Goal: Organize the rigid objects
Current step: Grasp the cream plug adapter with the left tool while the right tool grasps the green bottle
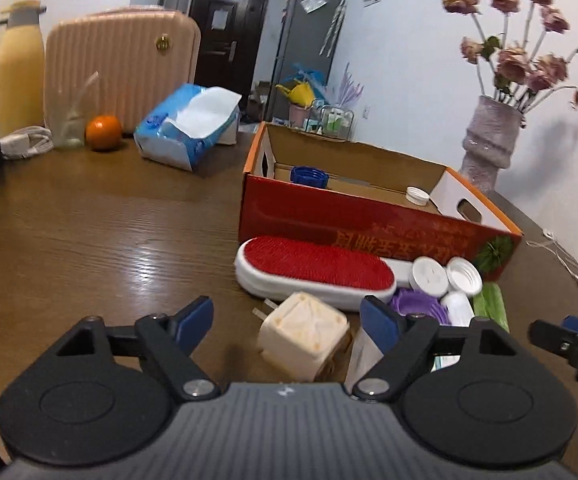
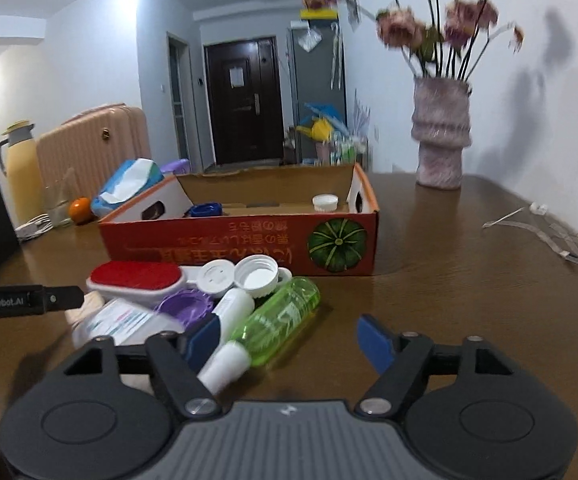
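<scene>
A red cardboard box stands open on the brown table, with a blue cap and a white cap inside. In front of it lies a pile: a red-and-white brush, white lids, a purple lid, a green bottle and a cream plug adapter. My left gripper is open with the adapter between its fingers, not touching. My right gripper is open around the green bottle's white neck.
A tissue pack, an orange, a pink suitcase and a yellow flask stand at the table's far left. A vase of flowers stands at the far right, with white cables beside it.
</scene>
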`<state>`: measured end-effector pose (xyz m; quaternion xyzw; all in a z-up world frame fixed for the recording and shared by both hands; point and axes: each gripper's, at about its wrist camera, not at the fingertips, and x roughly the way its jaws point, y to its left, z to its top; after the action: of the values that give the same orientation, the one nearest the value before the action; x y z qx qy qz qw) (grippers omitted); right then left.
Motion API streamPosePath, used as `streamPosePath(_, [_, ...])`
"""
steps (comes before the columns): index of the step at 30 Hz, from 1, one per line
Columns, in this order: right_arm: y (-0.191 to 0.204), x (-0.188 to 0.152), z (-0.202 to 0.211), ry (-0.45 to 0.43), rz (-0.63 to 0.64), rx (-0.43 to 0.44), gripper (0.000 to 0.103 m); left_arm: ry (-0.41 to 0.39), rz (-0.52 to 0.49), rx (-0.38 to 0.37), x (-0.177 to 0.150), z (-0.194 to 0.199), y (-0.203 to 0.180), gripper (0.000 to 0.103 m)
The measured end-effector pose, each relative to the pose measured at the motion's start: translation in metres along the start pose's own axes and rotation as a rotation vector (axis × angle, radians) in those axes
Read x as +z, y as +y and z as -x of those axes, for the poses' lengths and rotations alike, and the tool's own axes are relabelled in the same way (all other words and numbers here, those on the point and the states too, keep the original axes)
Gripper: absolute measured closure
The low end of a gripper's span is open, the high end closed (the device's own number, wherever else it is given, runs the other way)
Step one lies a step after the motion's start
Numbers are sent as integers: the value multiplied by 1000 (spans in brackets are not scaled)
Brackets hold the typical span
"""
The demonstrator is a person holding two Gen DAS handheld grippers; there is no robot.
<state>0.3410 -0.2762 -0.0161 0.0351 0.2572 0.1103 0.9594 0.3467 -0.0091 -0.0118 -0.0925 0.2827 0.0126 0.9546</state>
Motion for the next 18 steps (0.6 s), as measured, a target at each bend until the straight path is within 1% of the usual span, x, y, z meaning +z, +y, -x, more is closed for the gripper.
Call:
streamPosePath(2, [-1, 7, -21, 19, -24, 12, 33, 10, -4, 13, 3, -13, -3, 20])
streamPosePath(4, [-2, 12, -37, 40, -37, 10, 37, 23, -24, 30, 2, -24, -7, 20])
streamPosePath(5, [0, 14, -46, 55, -36, 10, 40, 32, -41, 51, 0, -29, -7, 20])
streamPosePath(7, [1, 15, -55, 75, -20, 9, 42, 41, -52, 67, -2, -32, -1, 19])
streamPosePath(8, [3, 14, -57, 87, 3, -2, 45, 50, -51, 72, -2, -31, 3, 19])
streamPosePath(10, [4, 11, -52, 76, 72, -25, 45, 48, -74, 82, -5, -22, 11, 19])
streamPosePath(12, [-1, 10, -46, 87, 97, -48, 45, 40, -107, 107, -10, -12, 15, 19])
streamPosePath(13, [-5, 10, -45, 92, 97, -61, 45, 48, -121, 120, -11, -9, 15, 20])
streamPosePath(15, [-8, 11, -48, 117, 116, -88, 46, 76, -134, 147, -14, -9, 13, 24])
streamPosePath(16, [-9, 10, -52, 129, 130, -98, 47, 93, -131, 155, -15, -12, 11, 30])
streamPosePath(17, [-9, 9, -57, 143, 137, -94, 51, 105, -124, 154, -17, -15, 9, 32])
streamPosePath(18, [-10, 9, -60, 149, 131, -80, 54, 81, -121, 156, -18, -15, 8, 40])
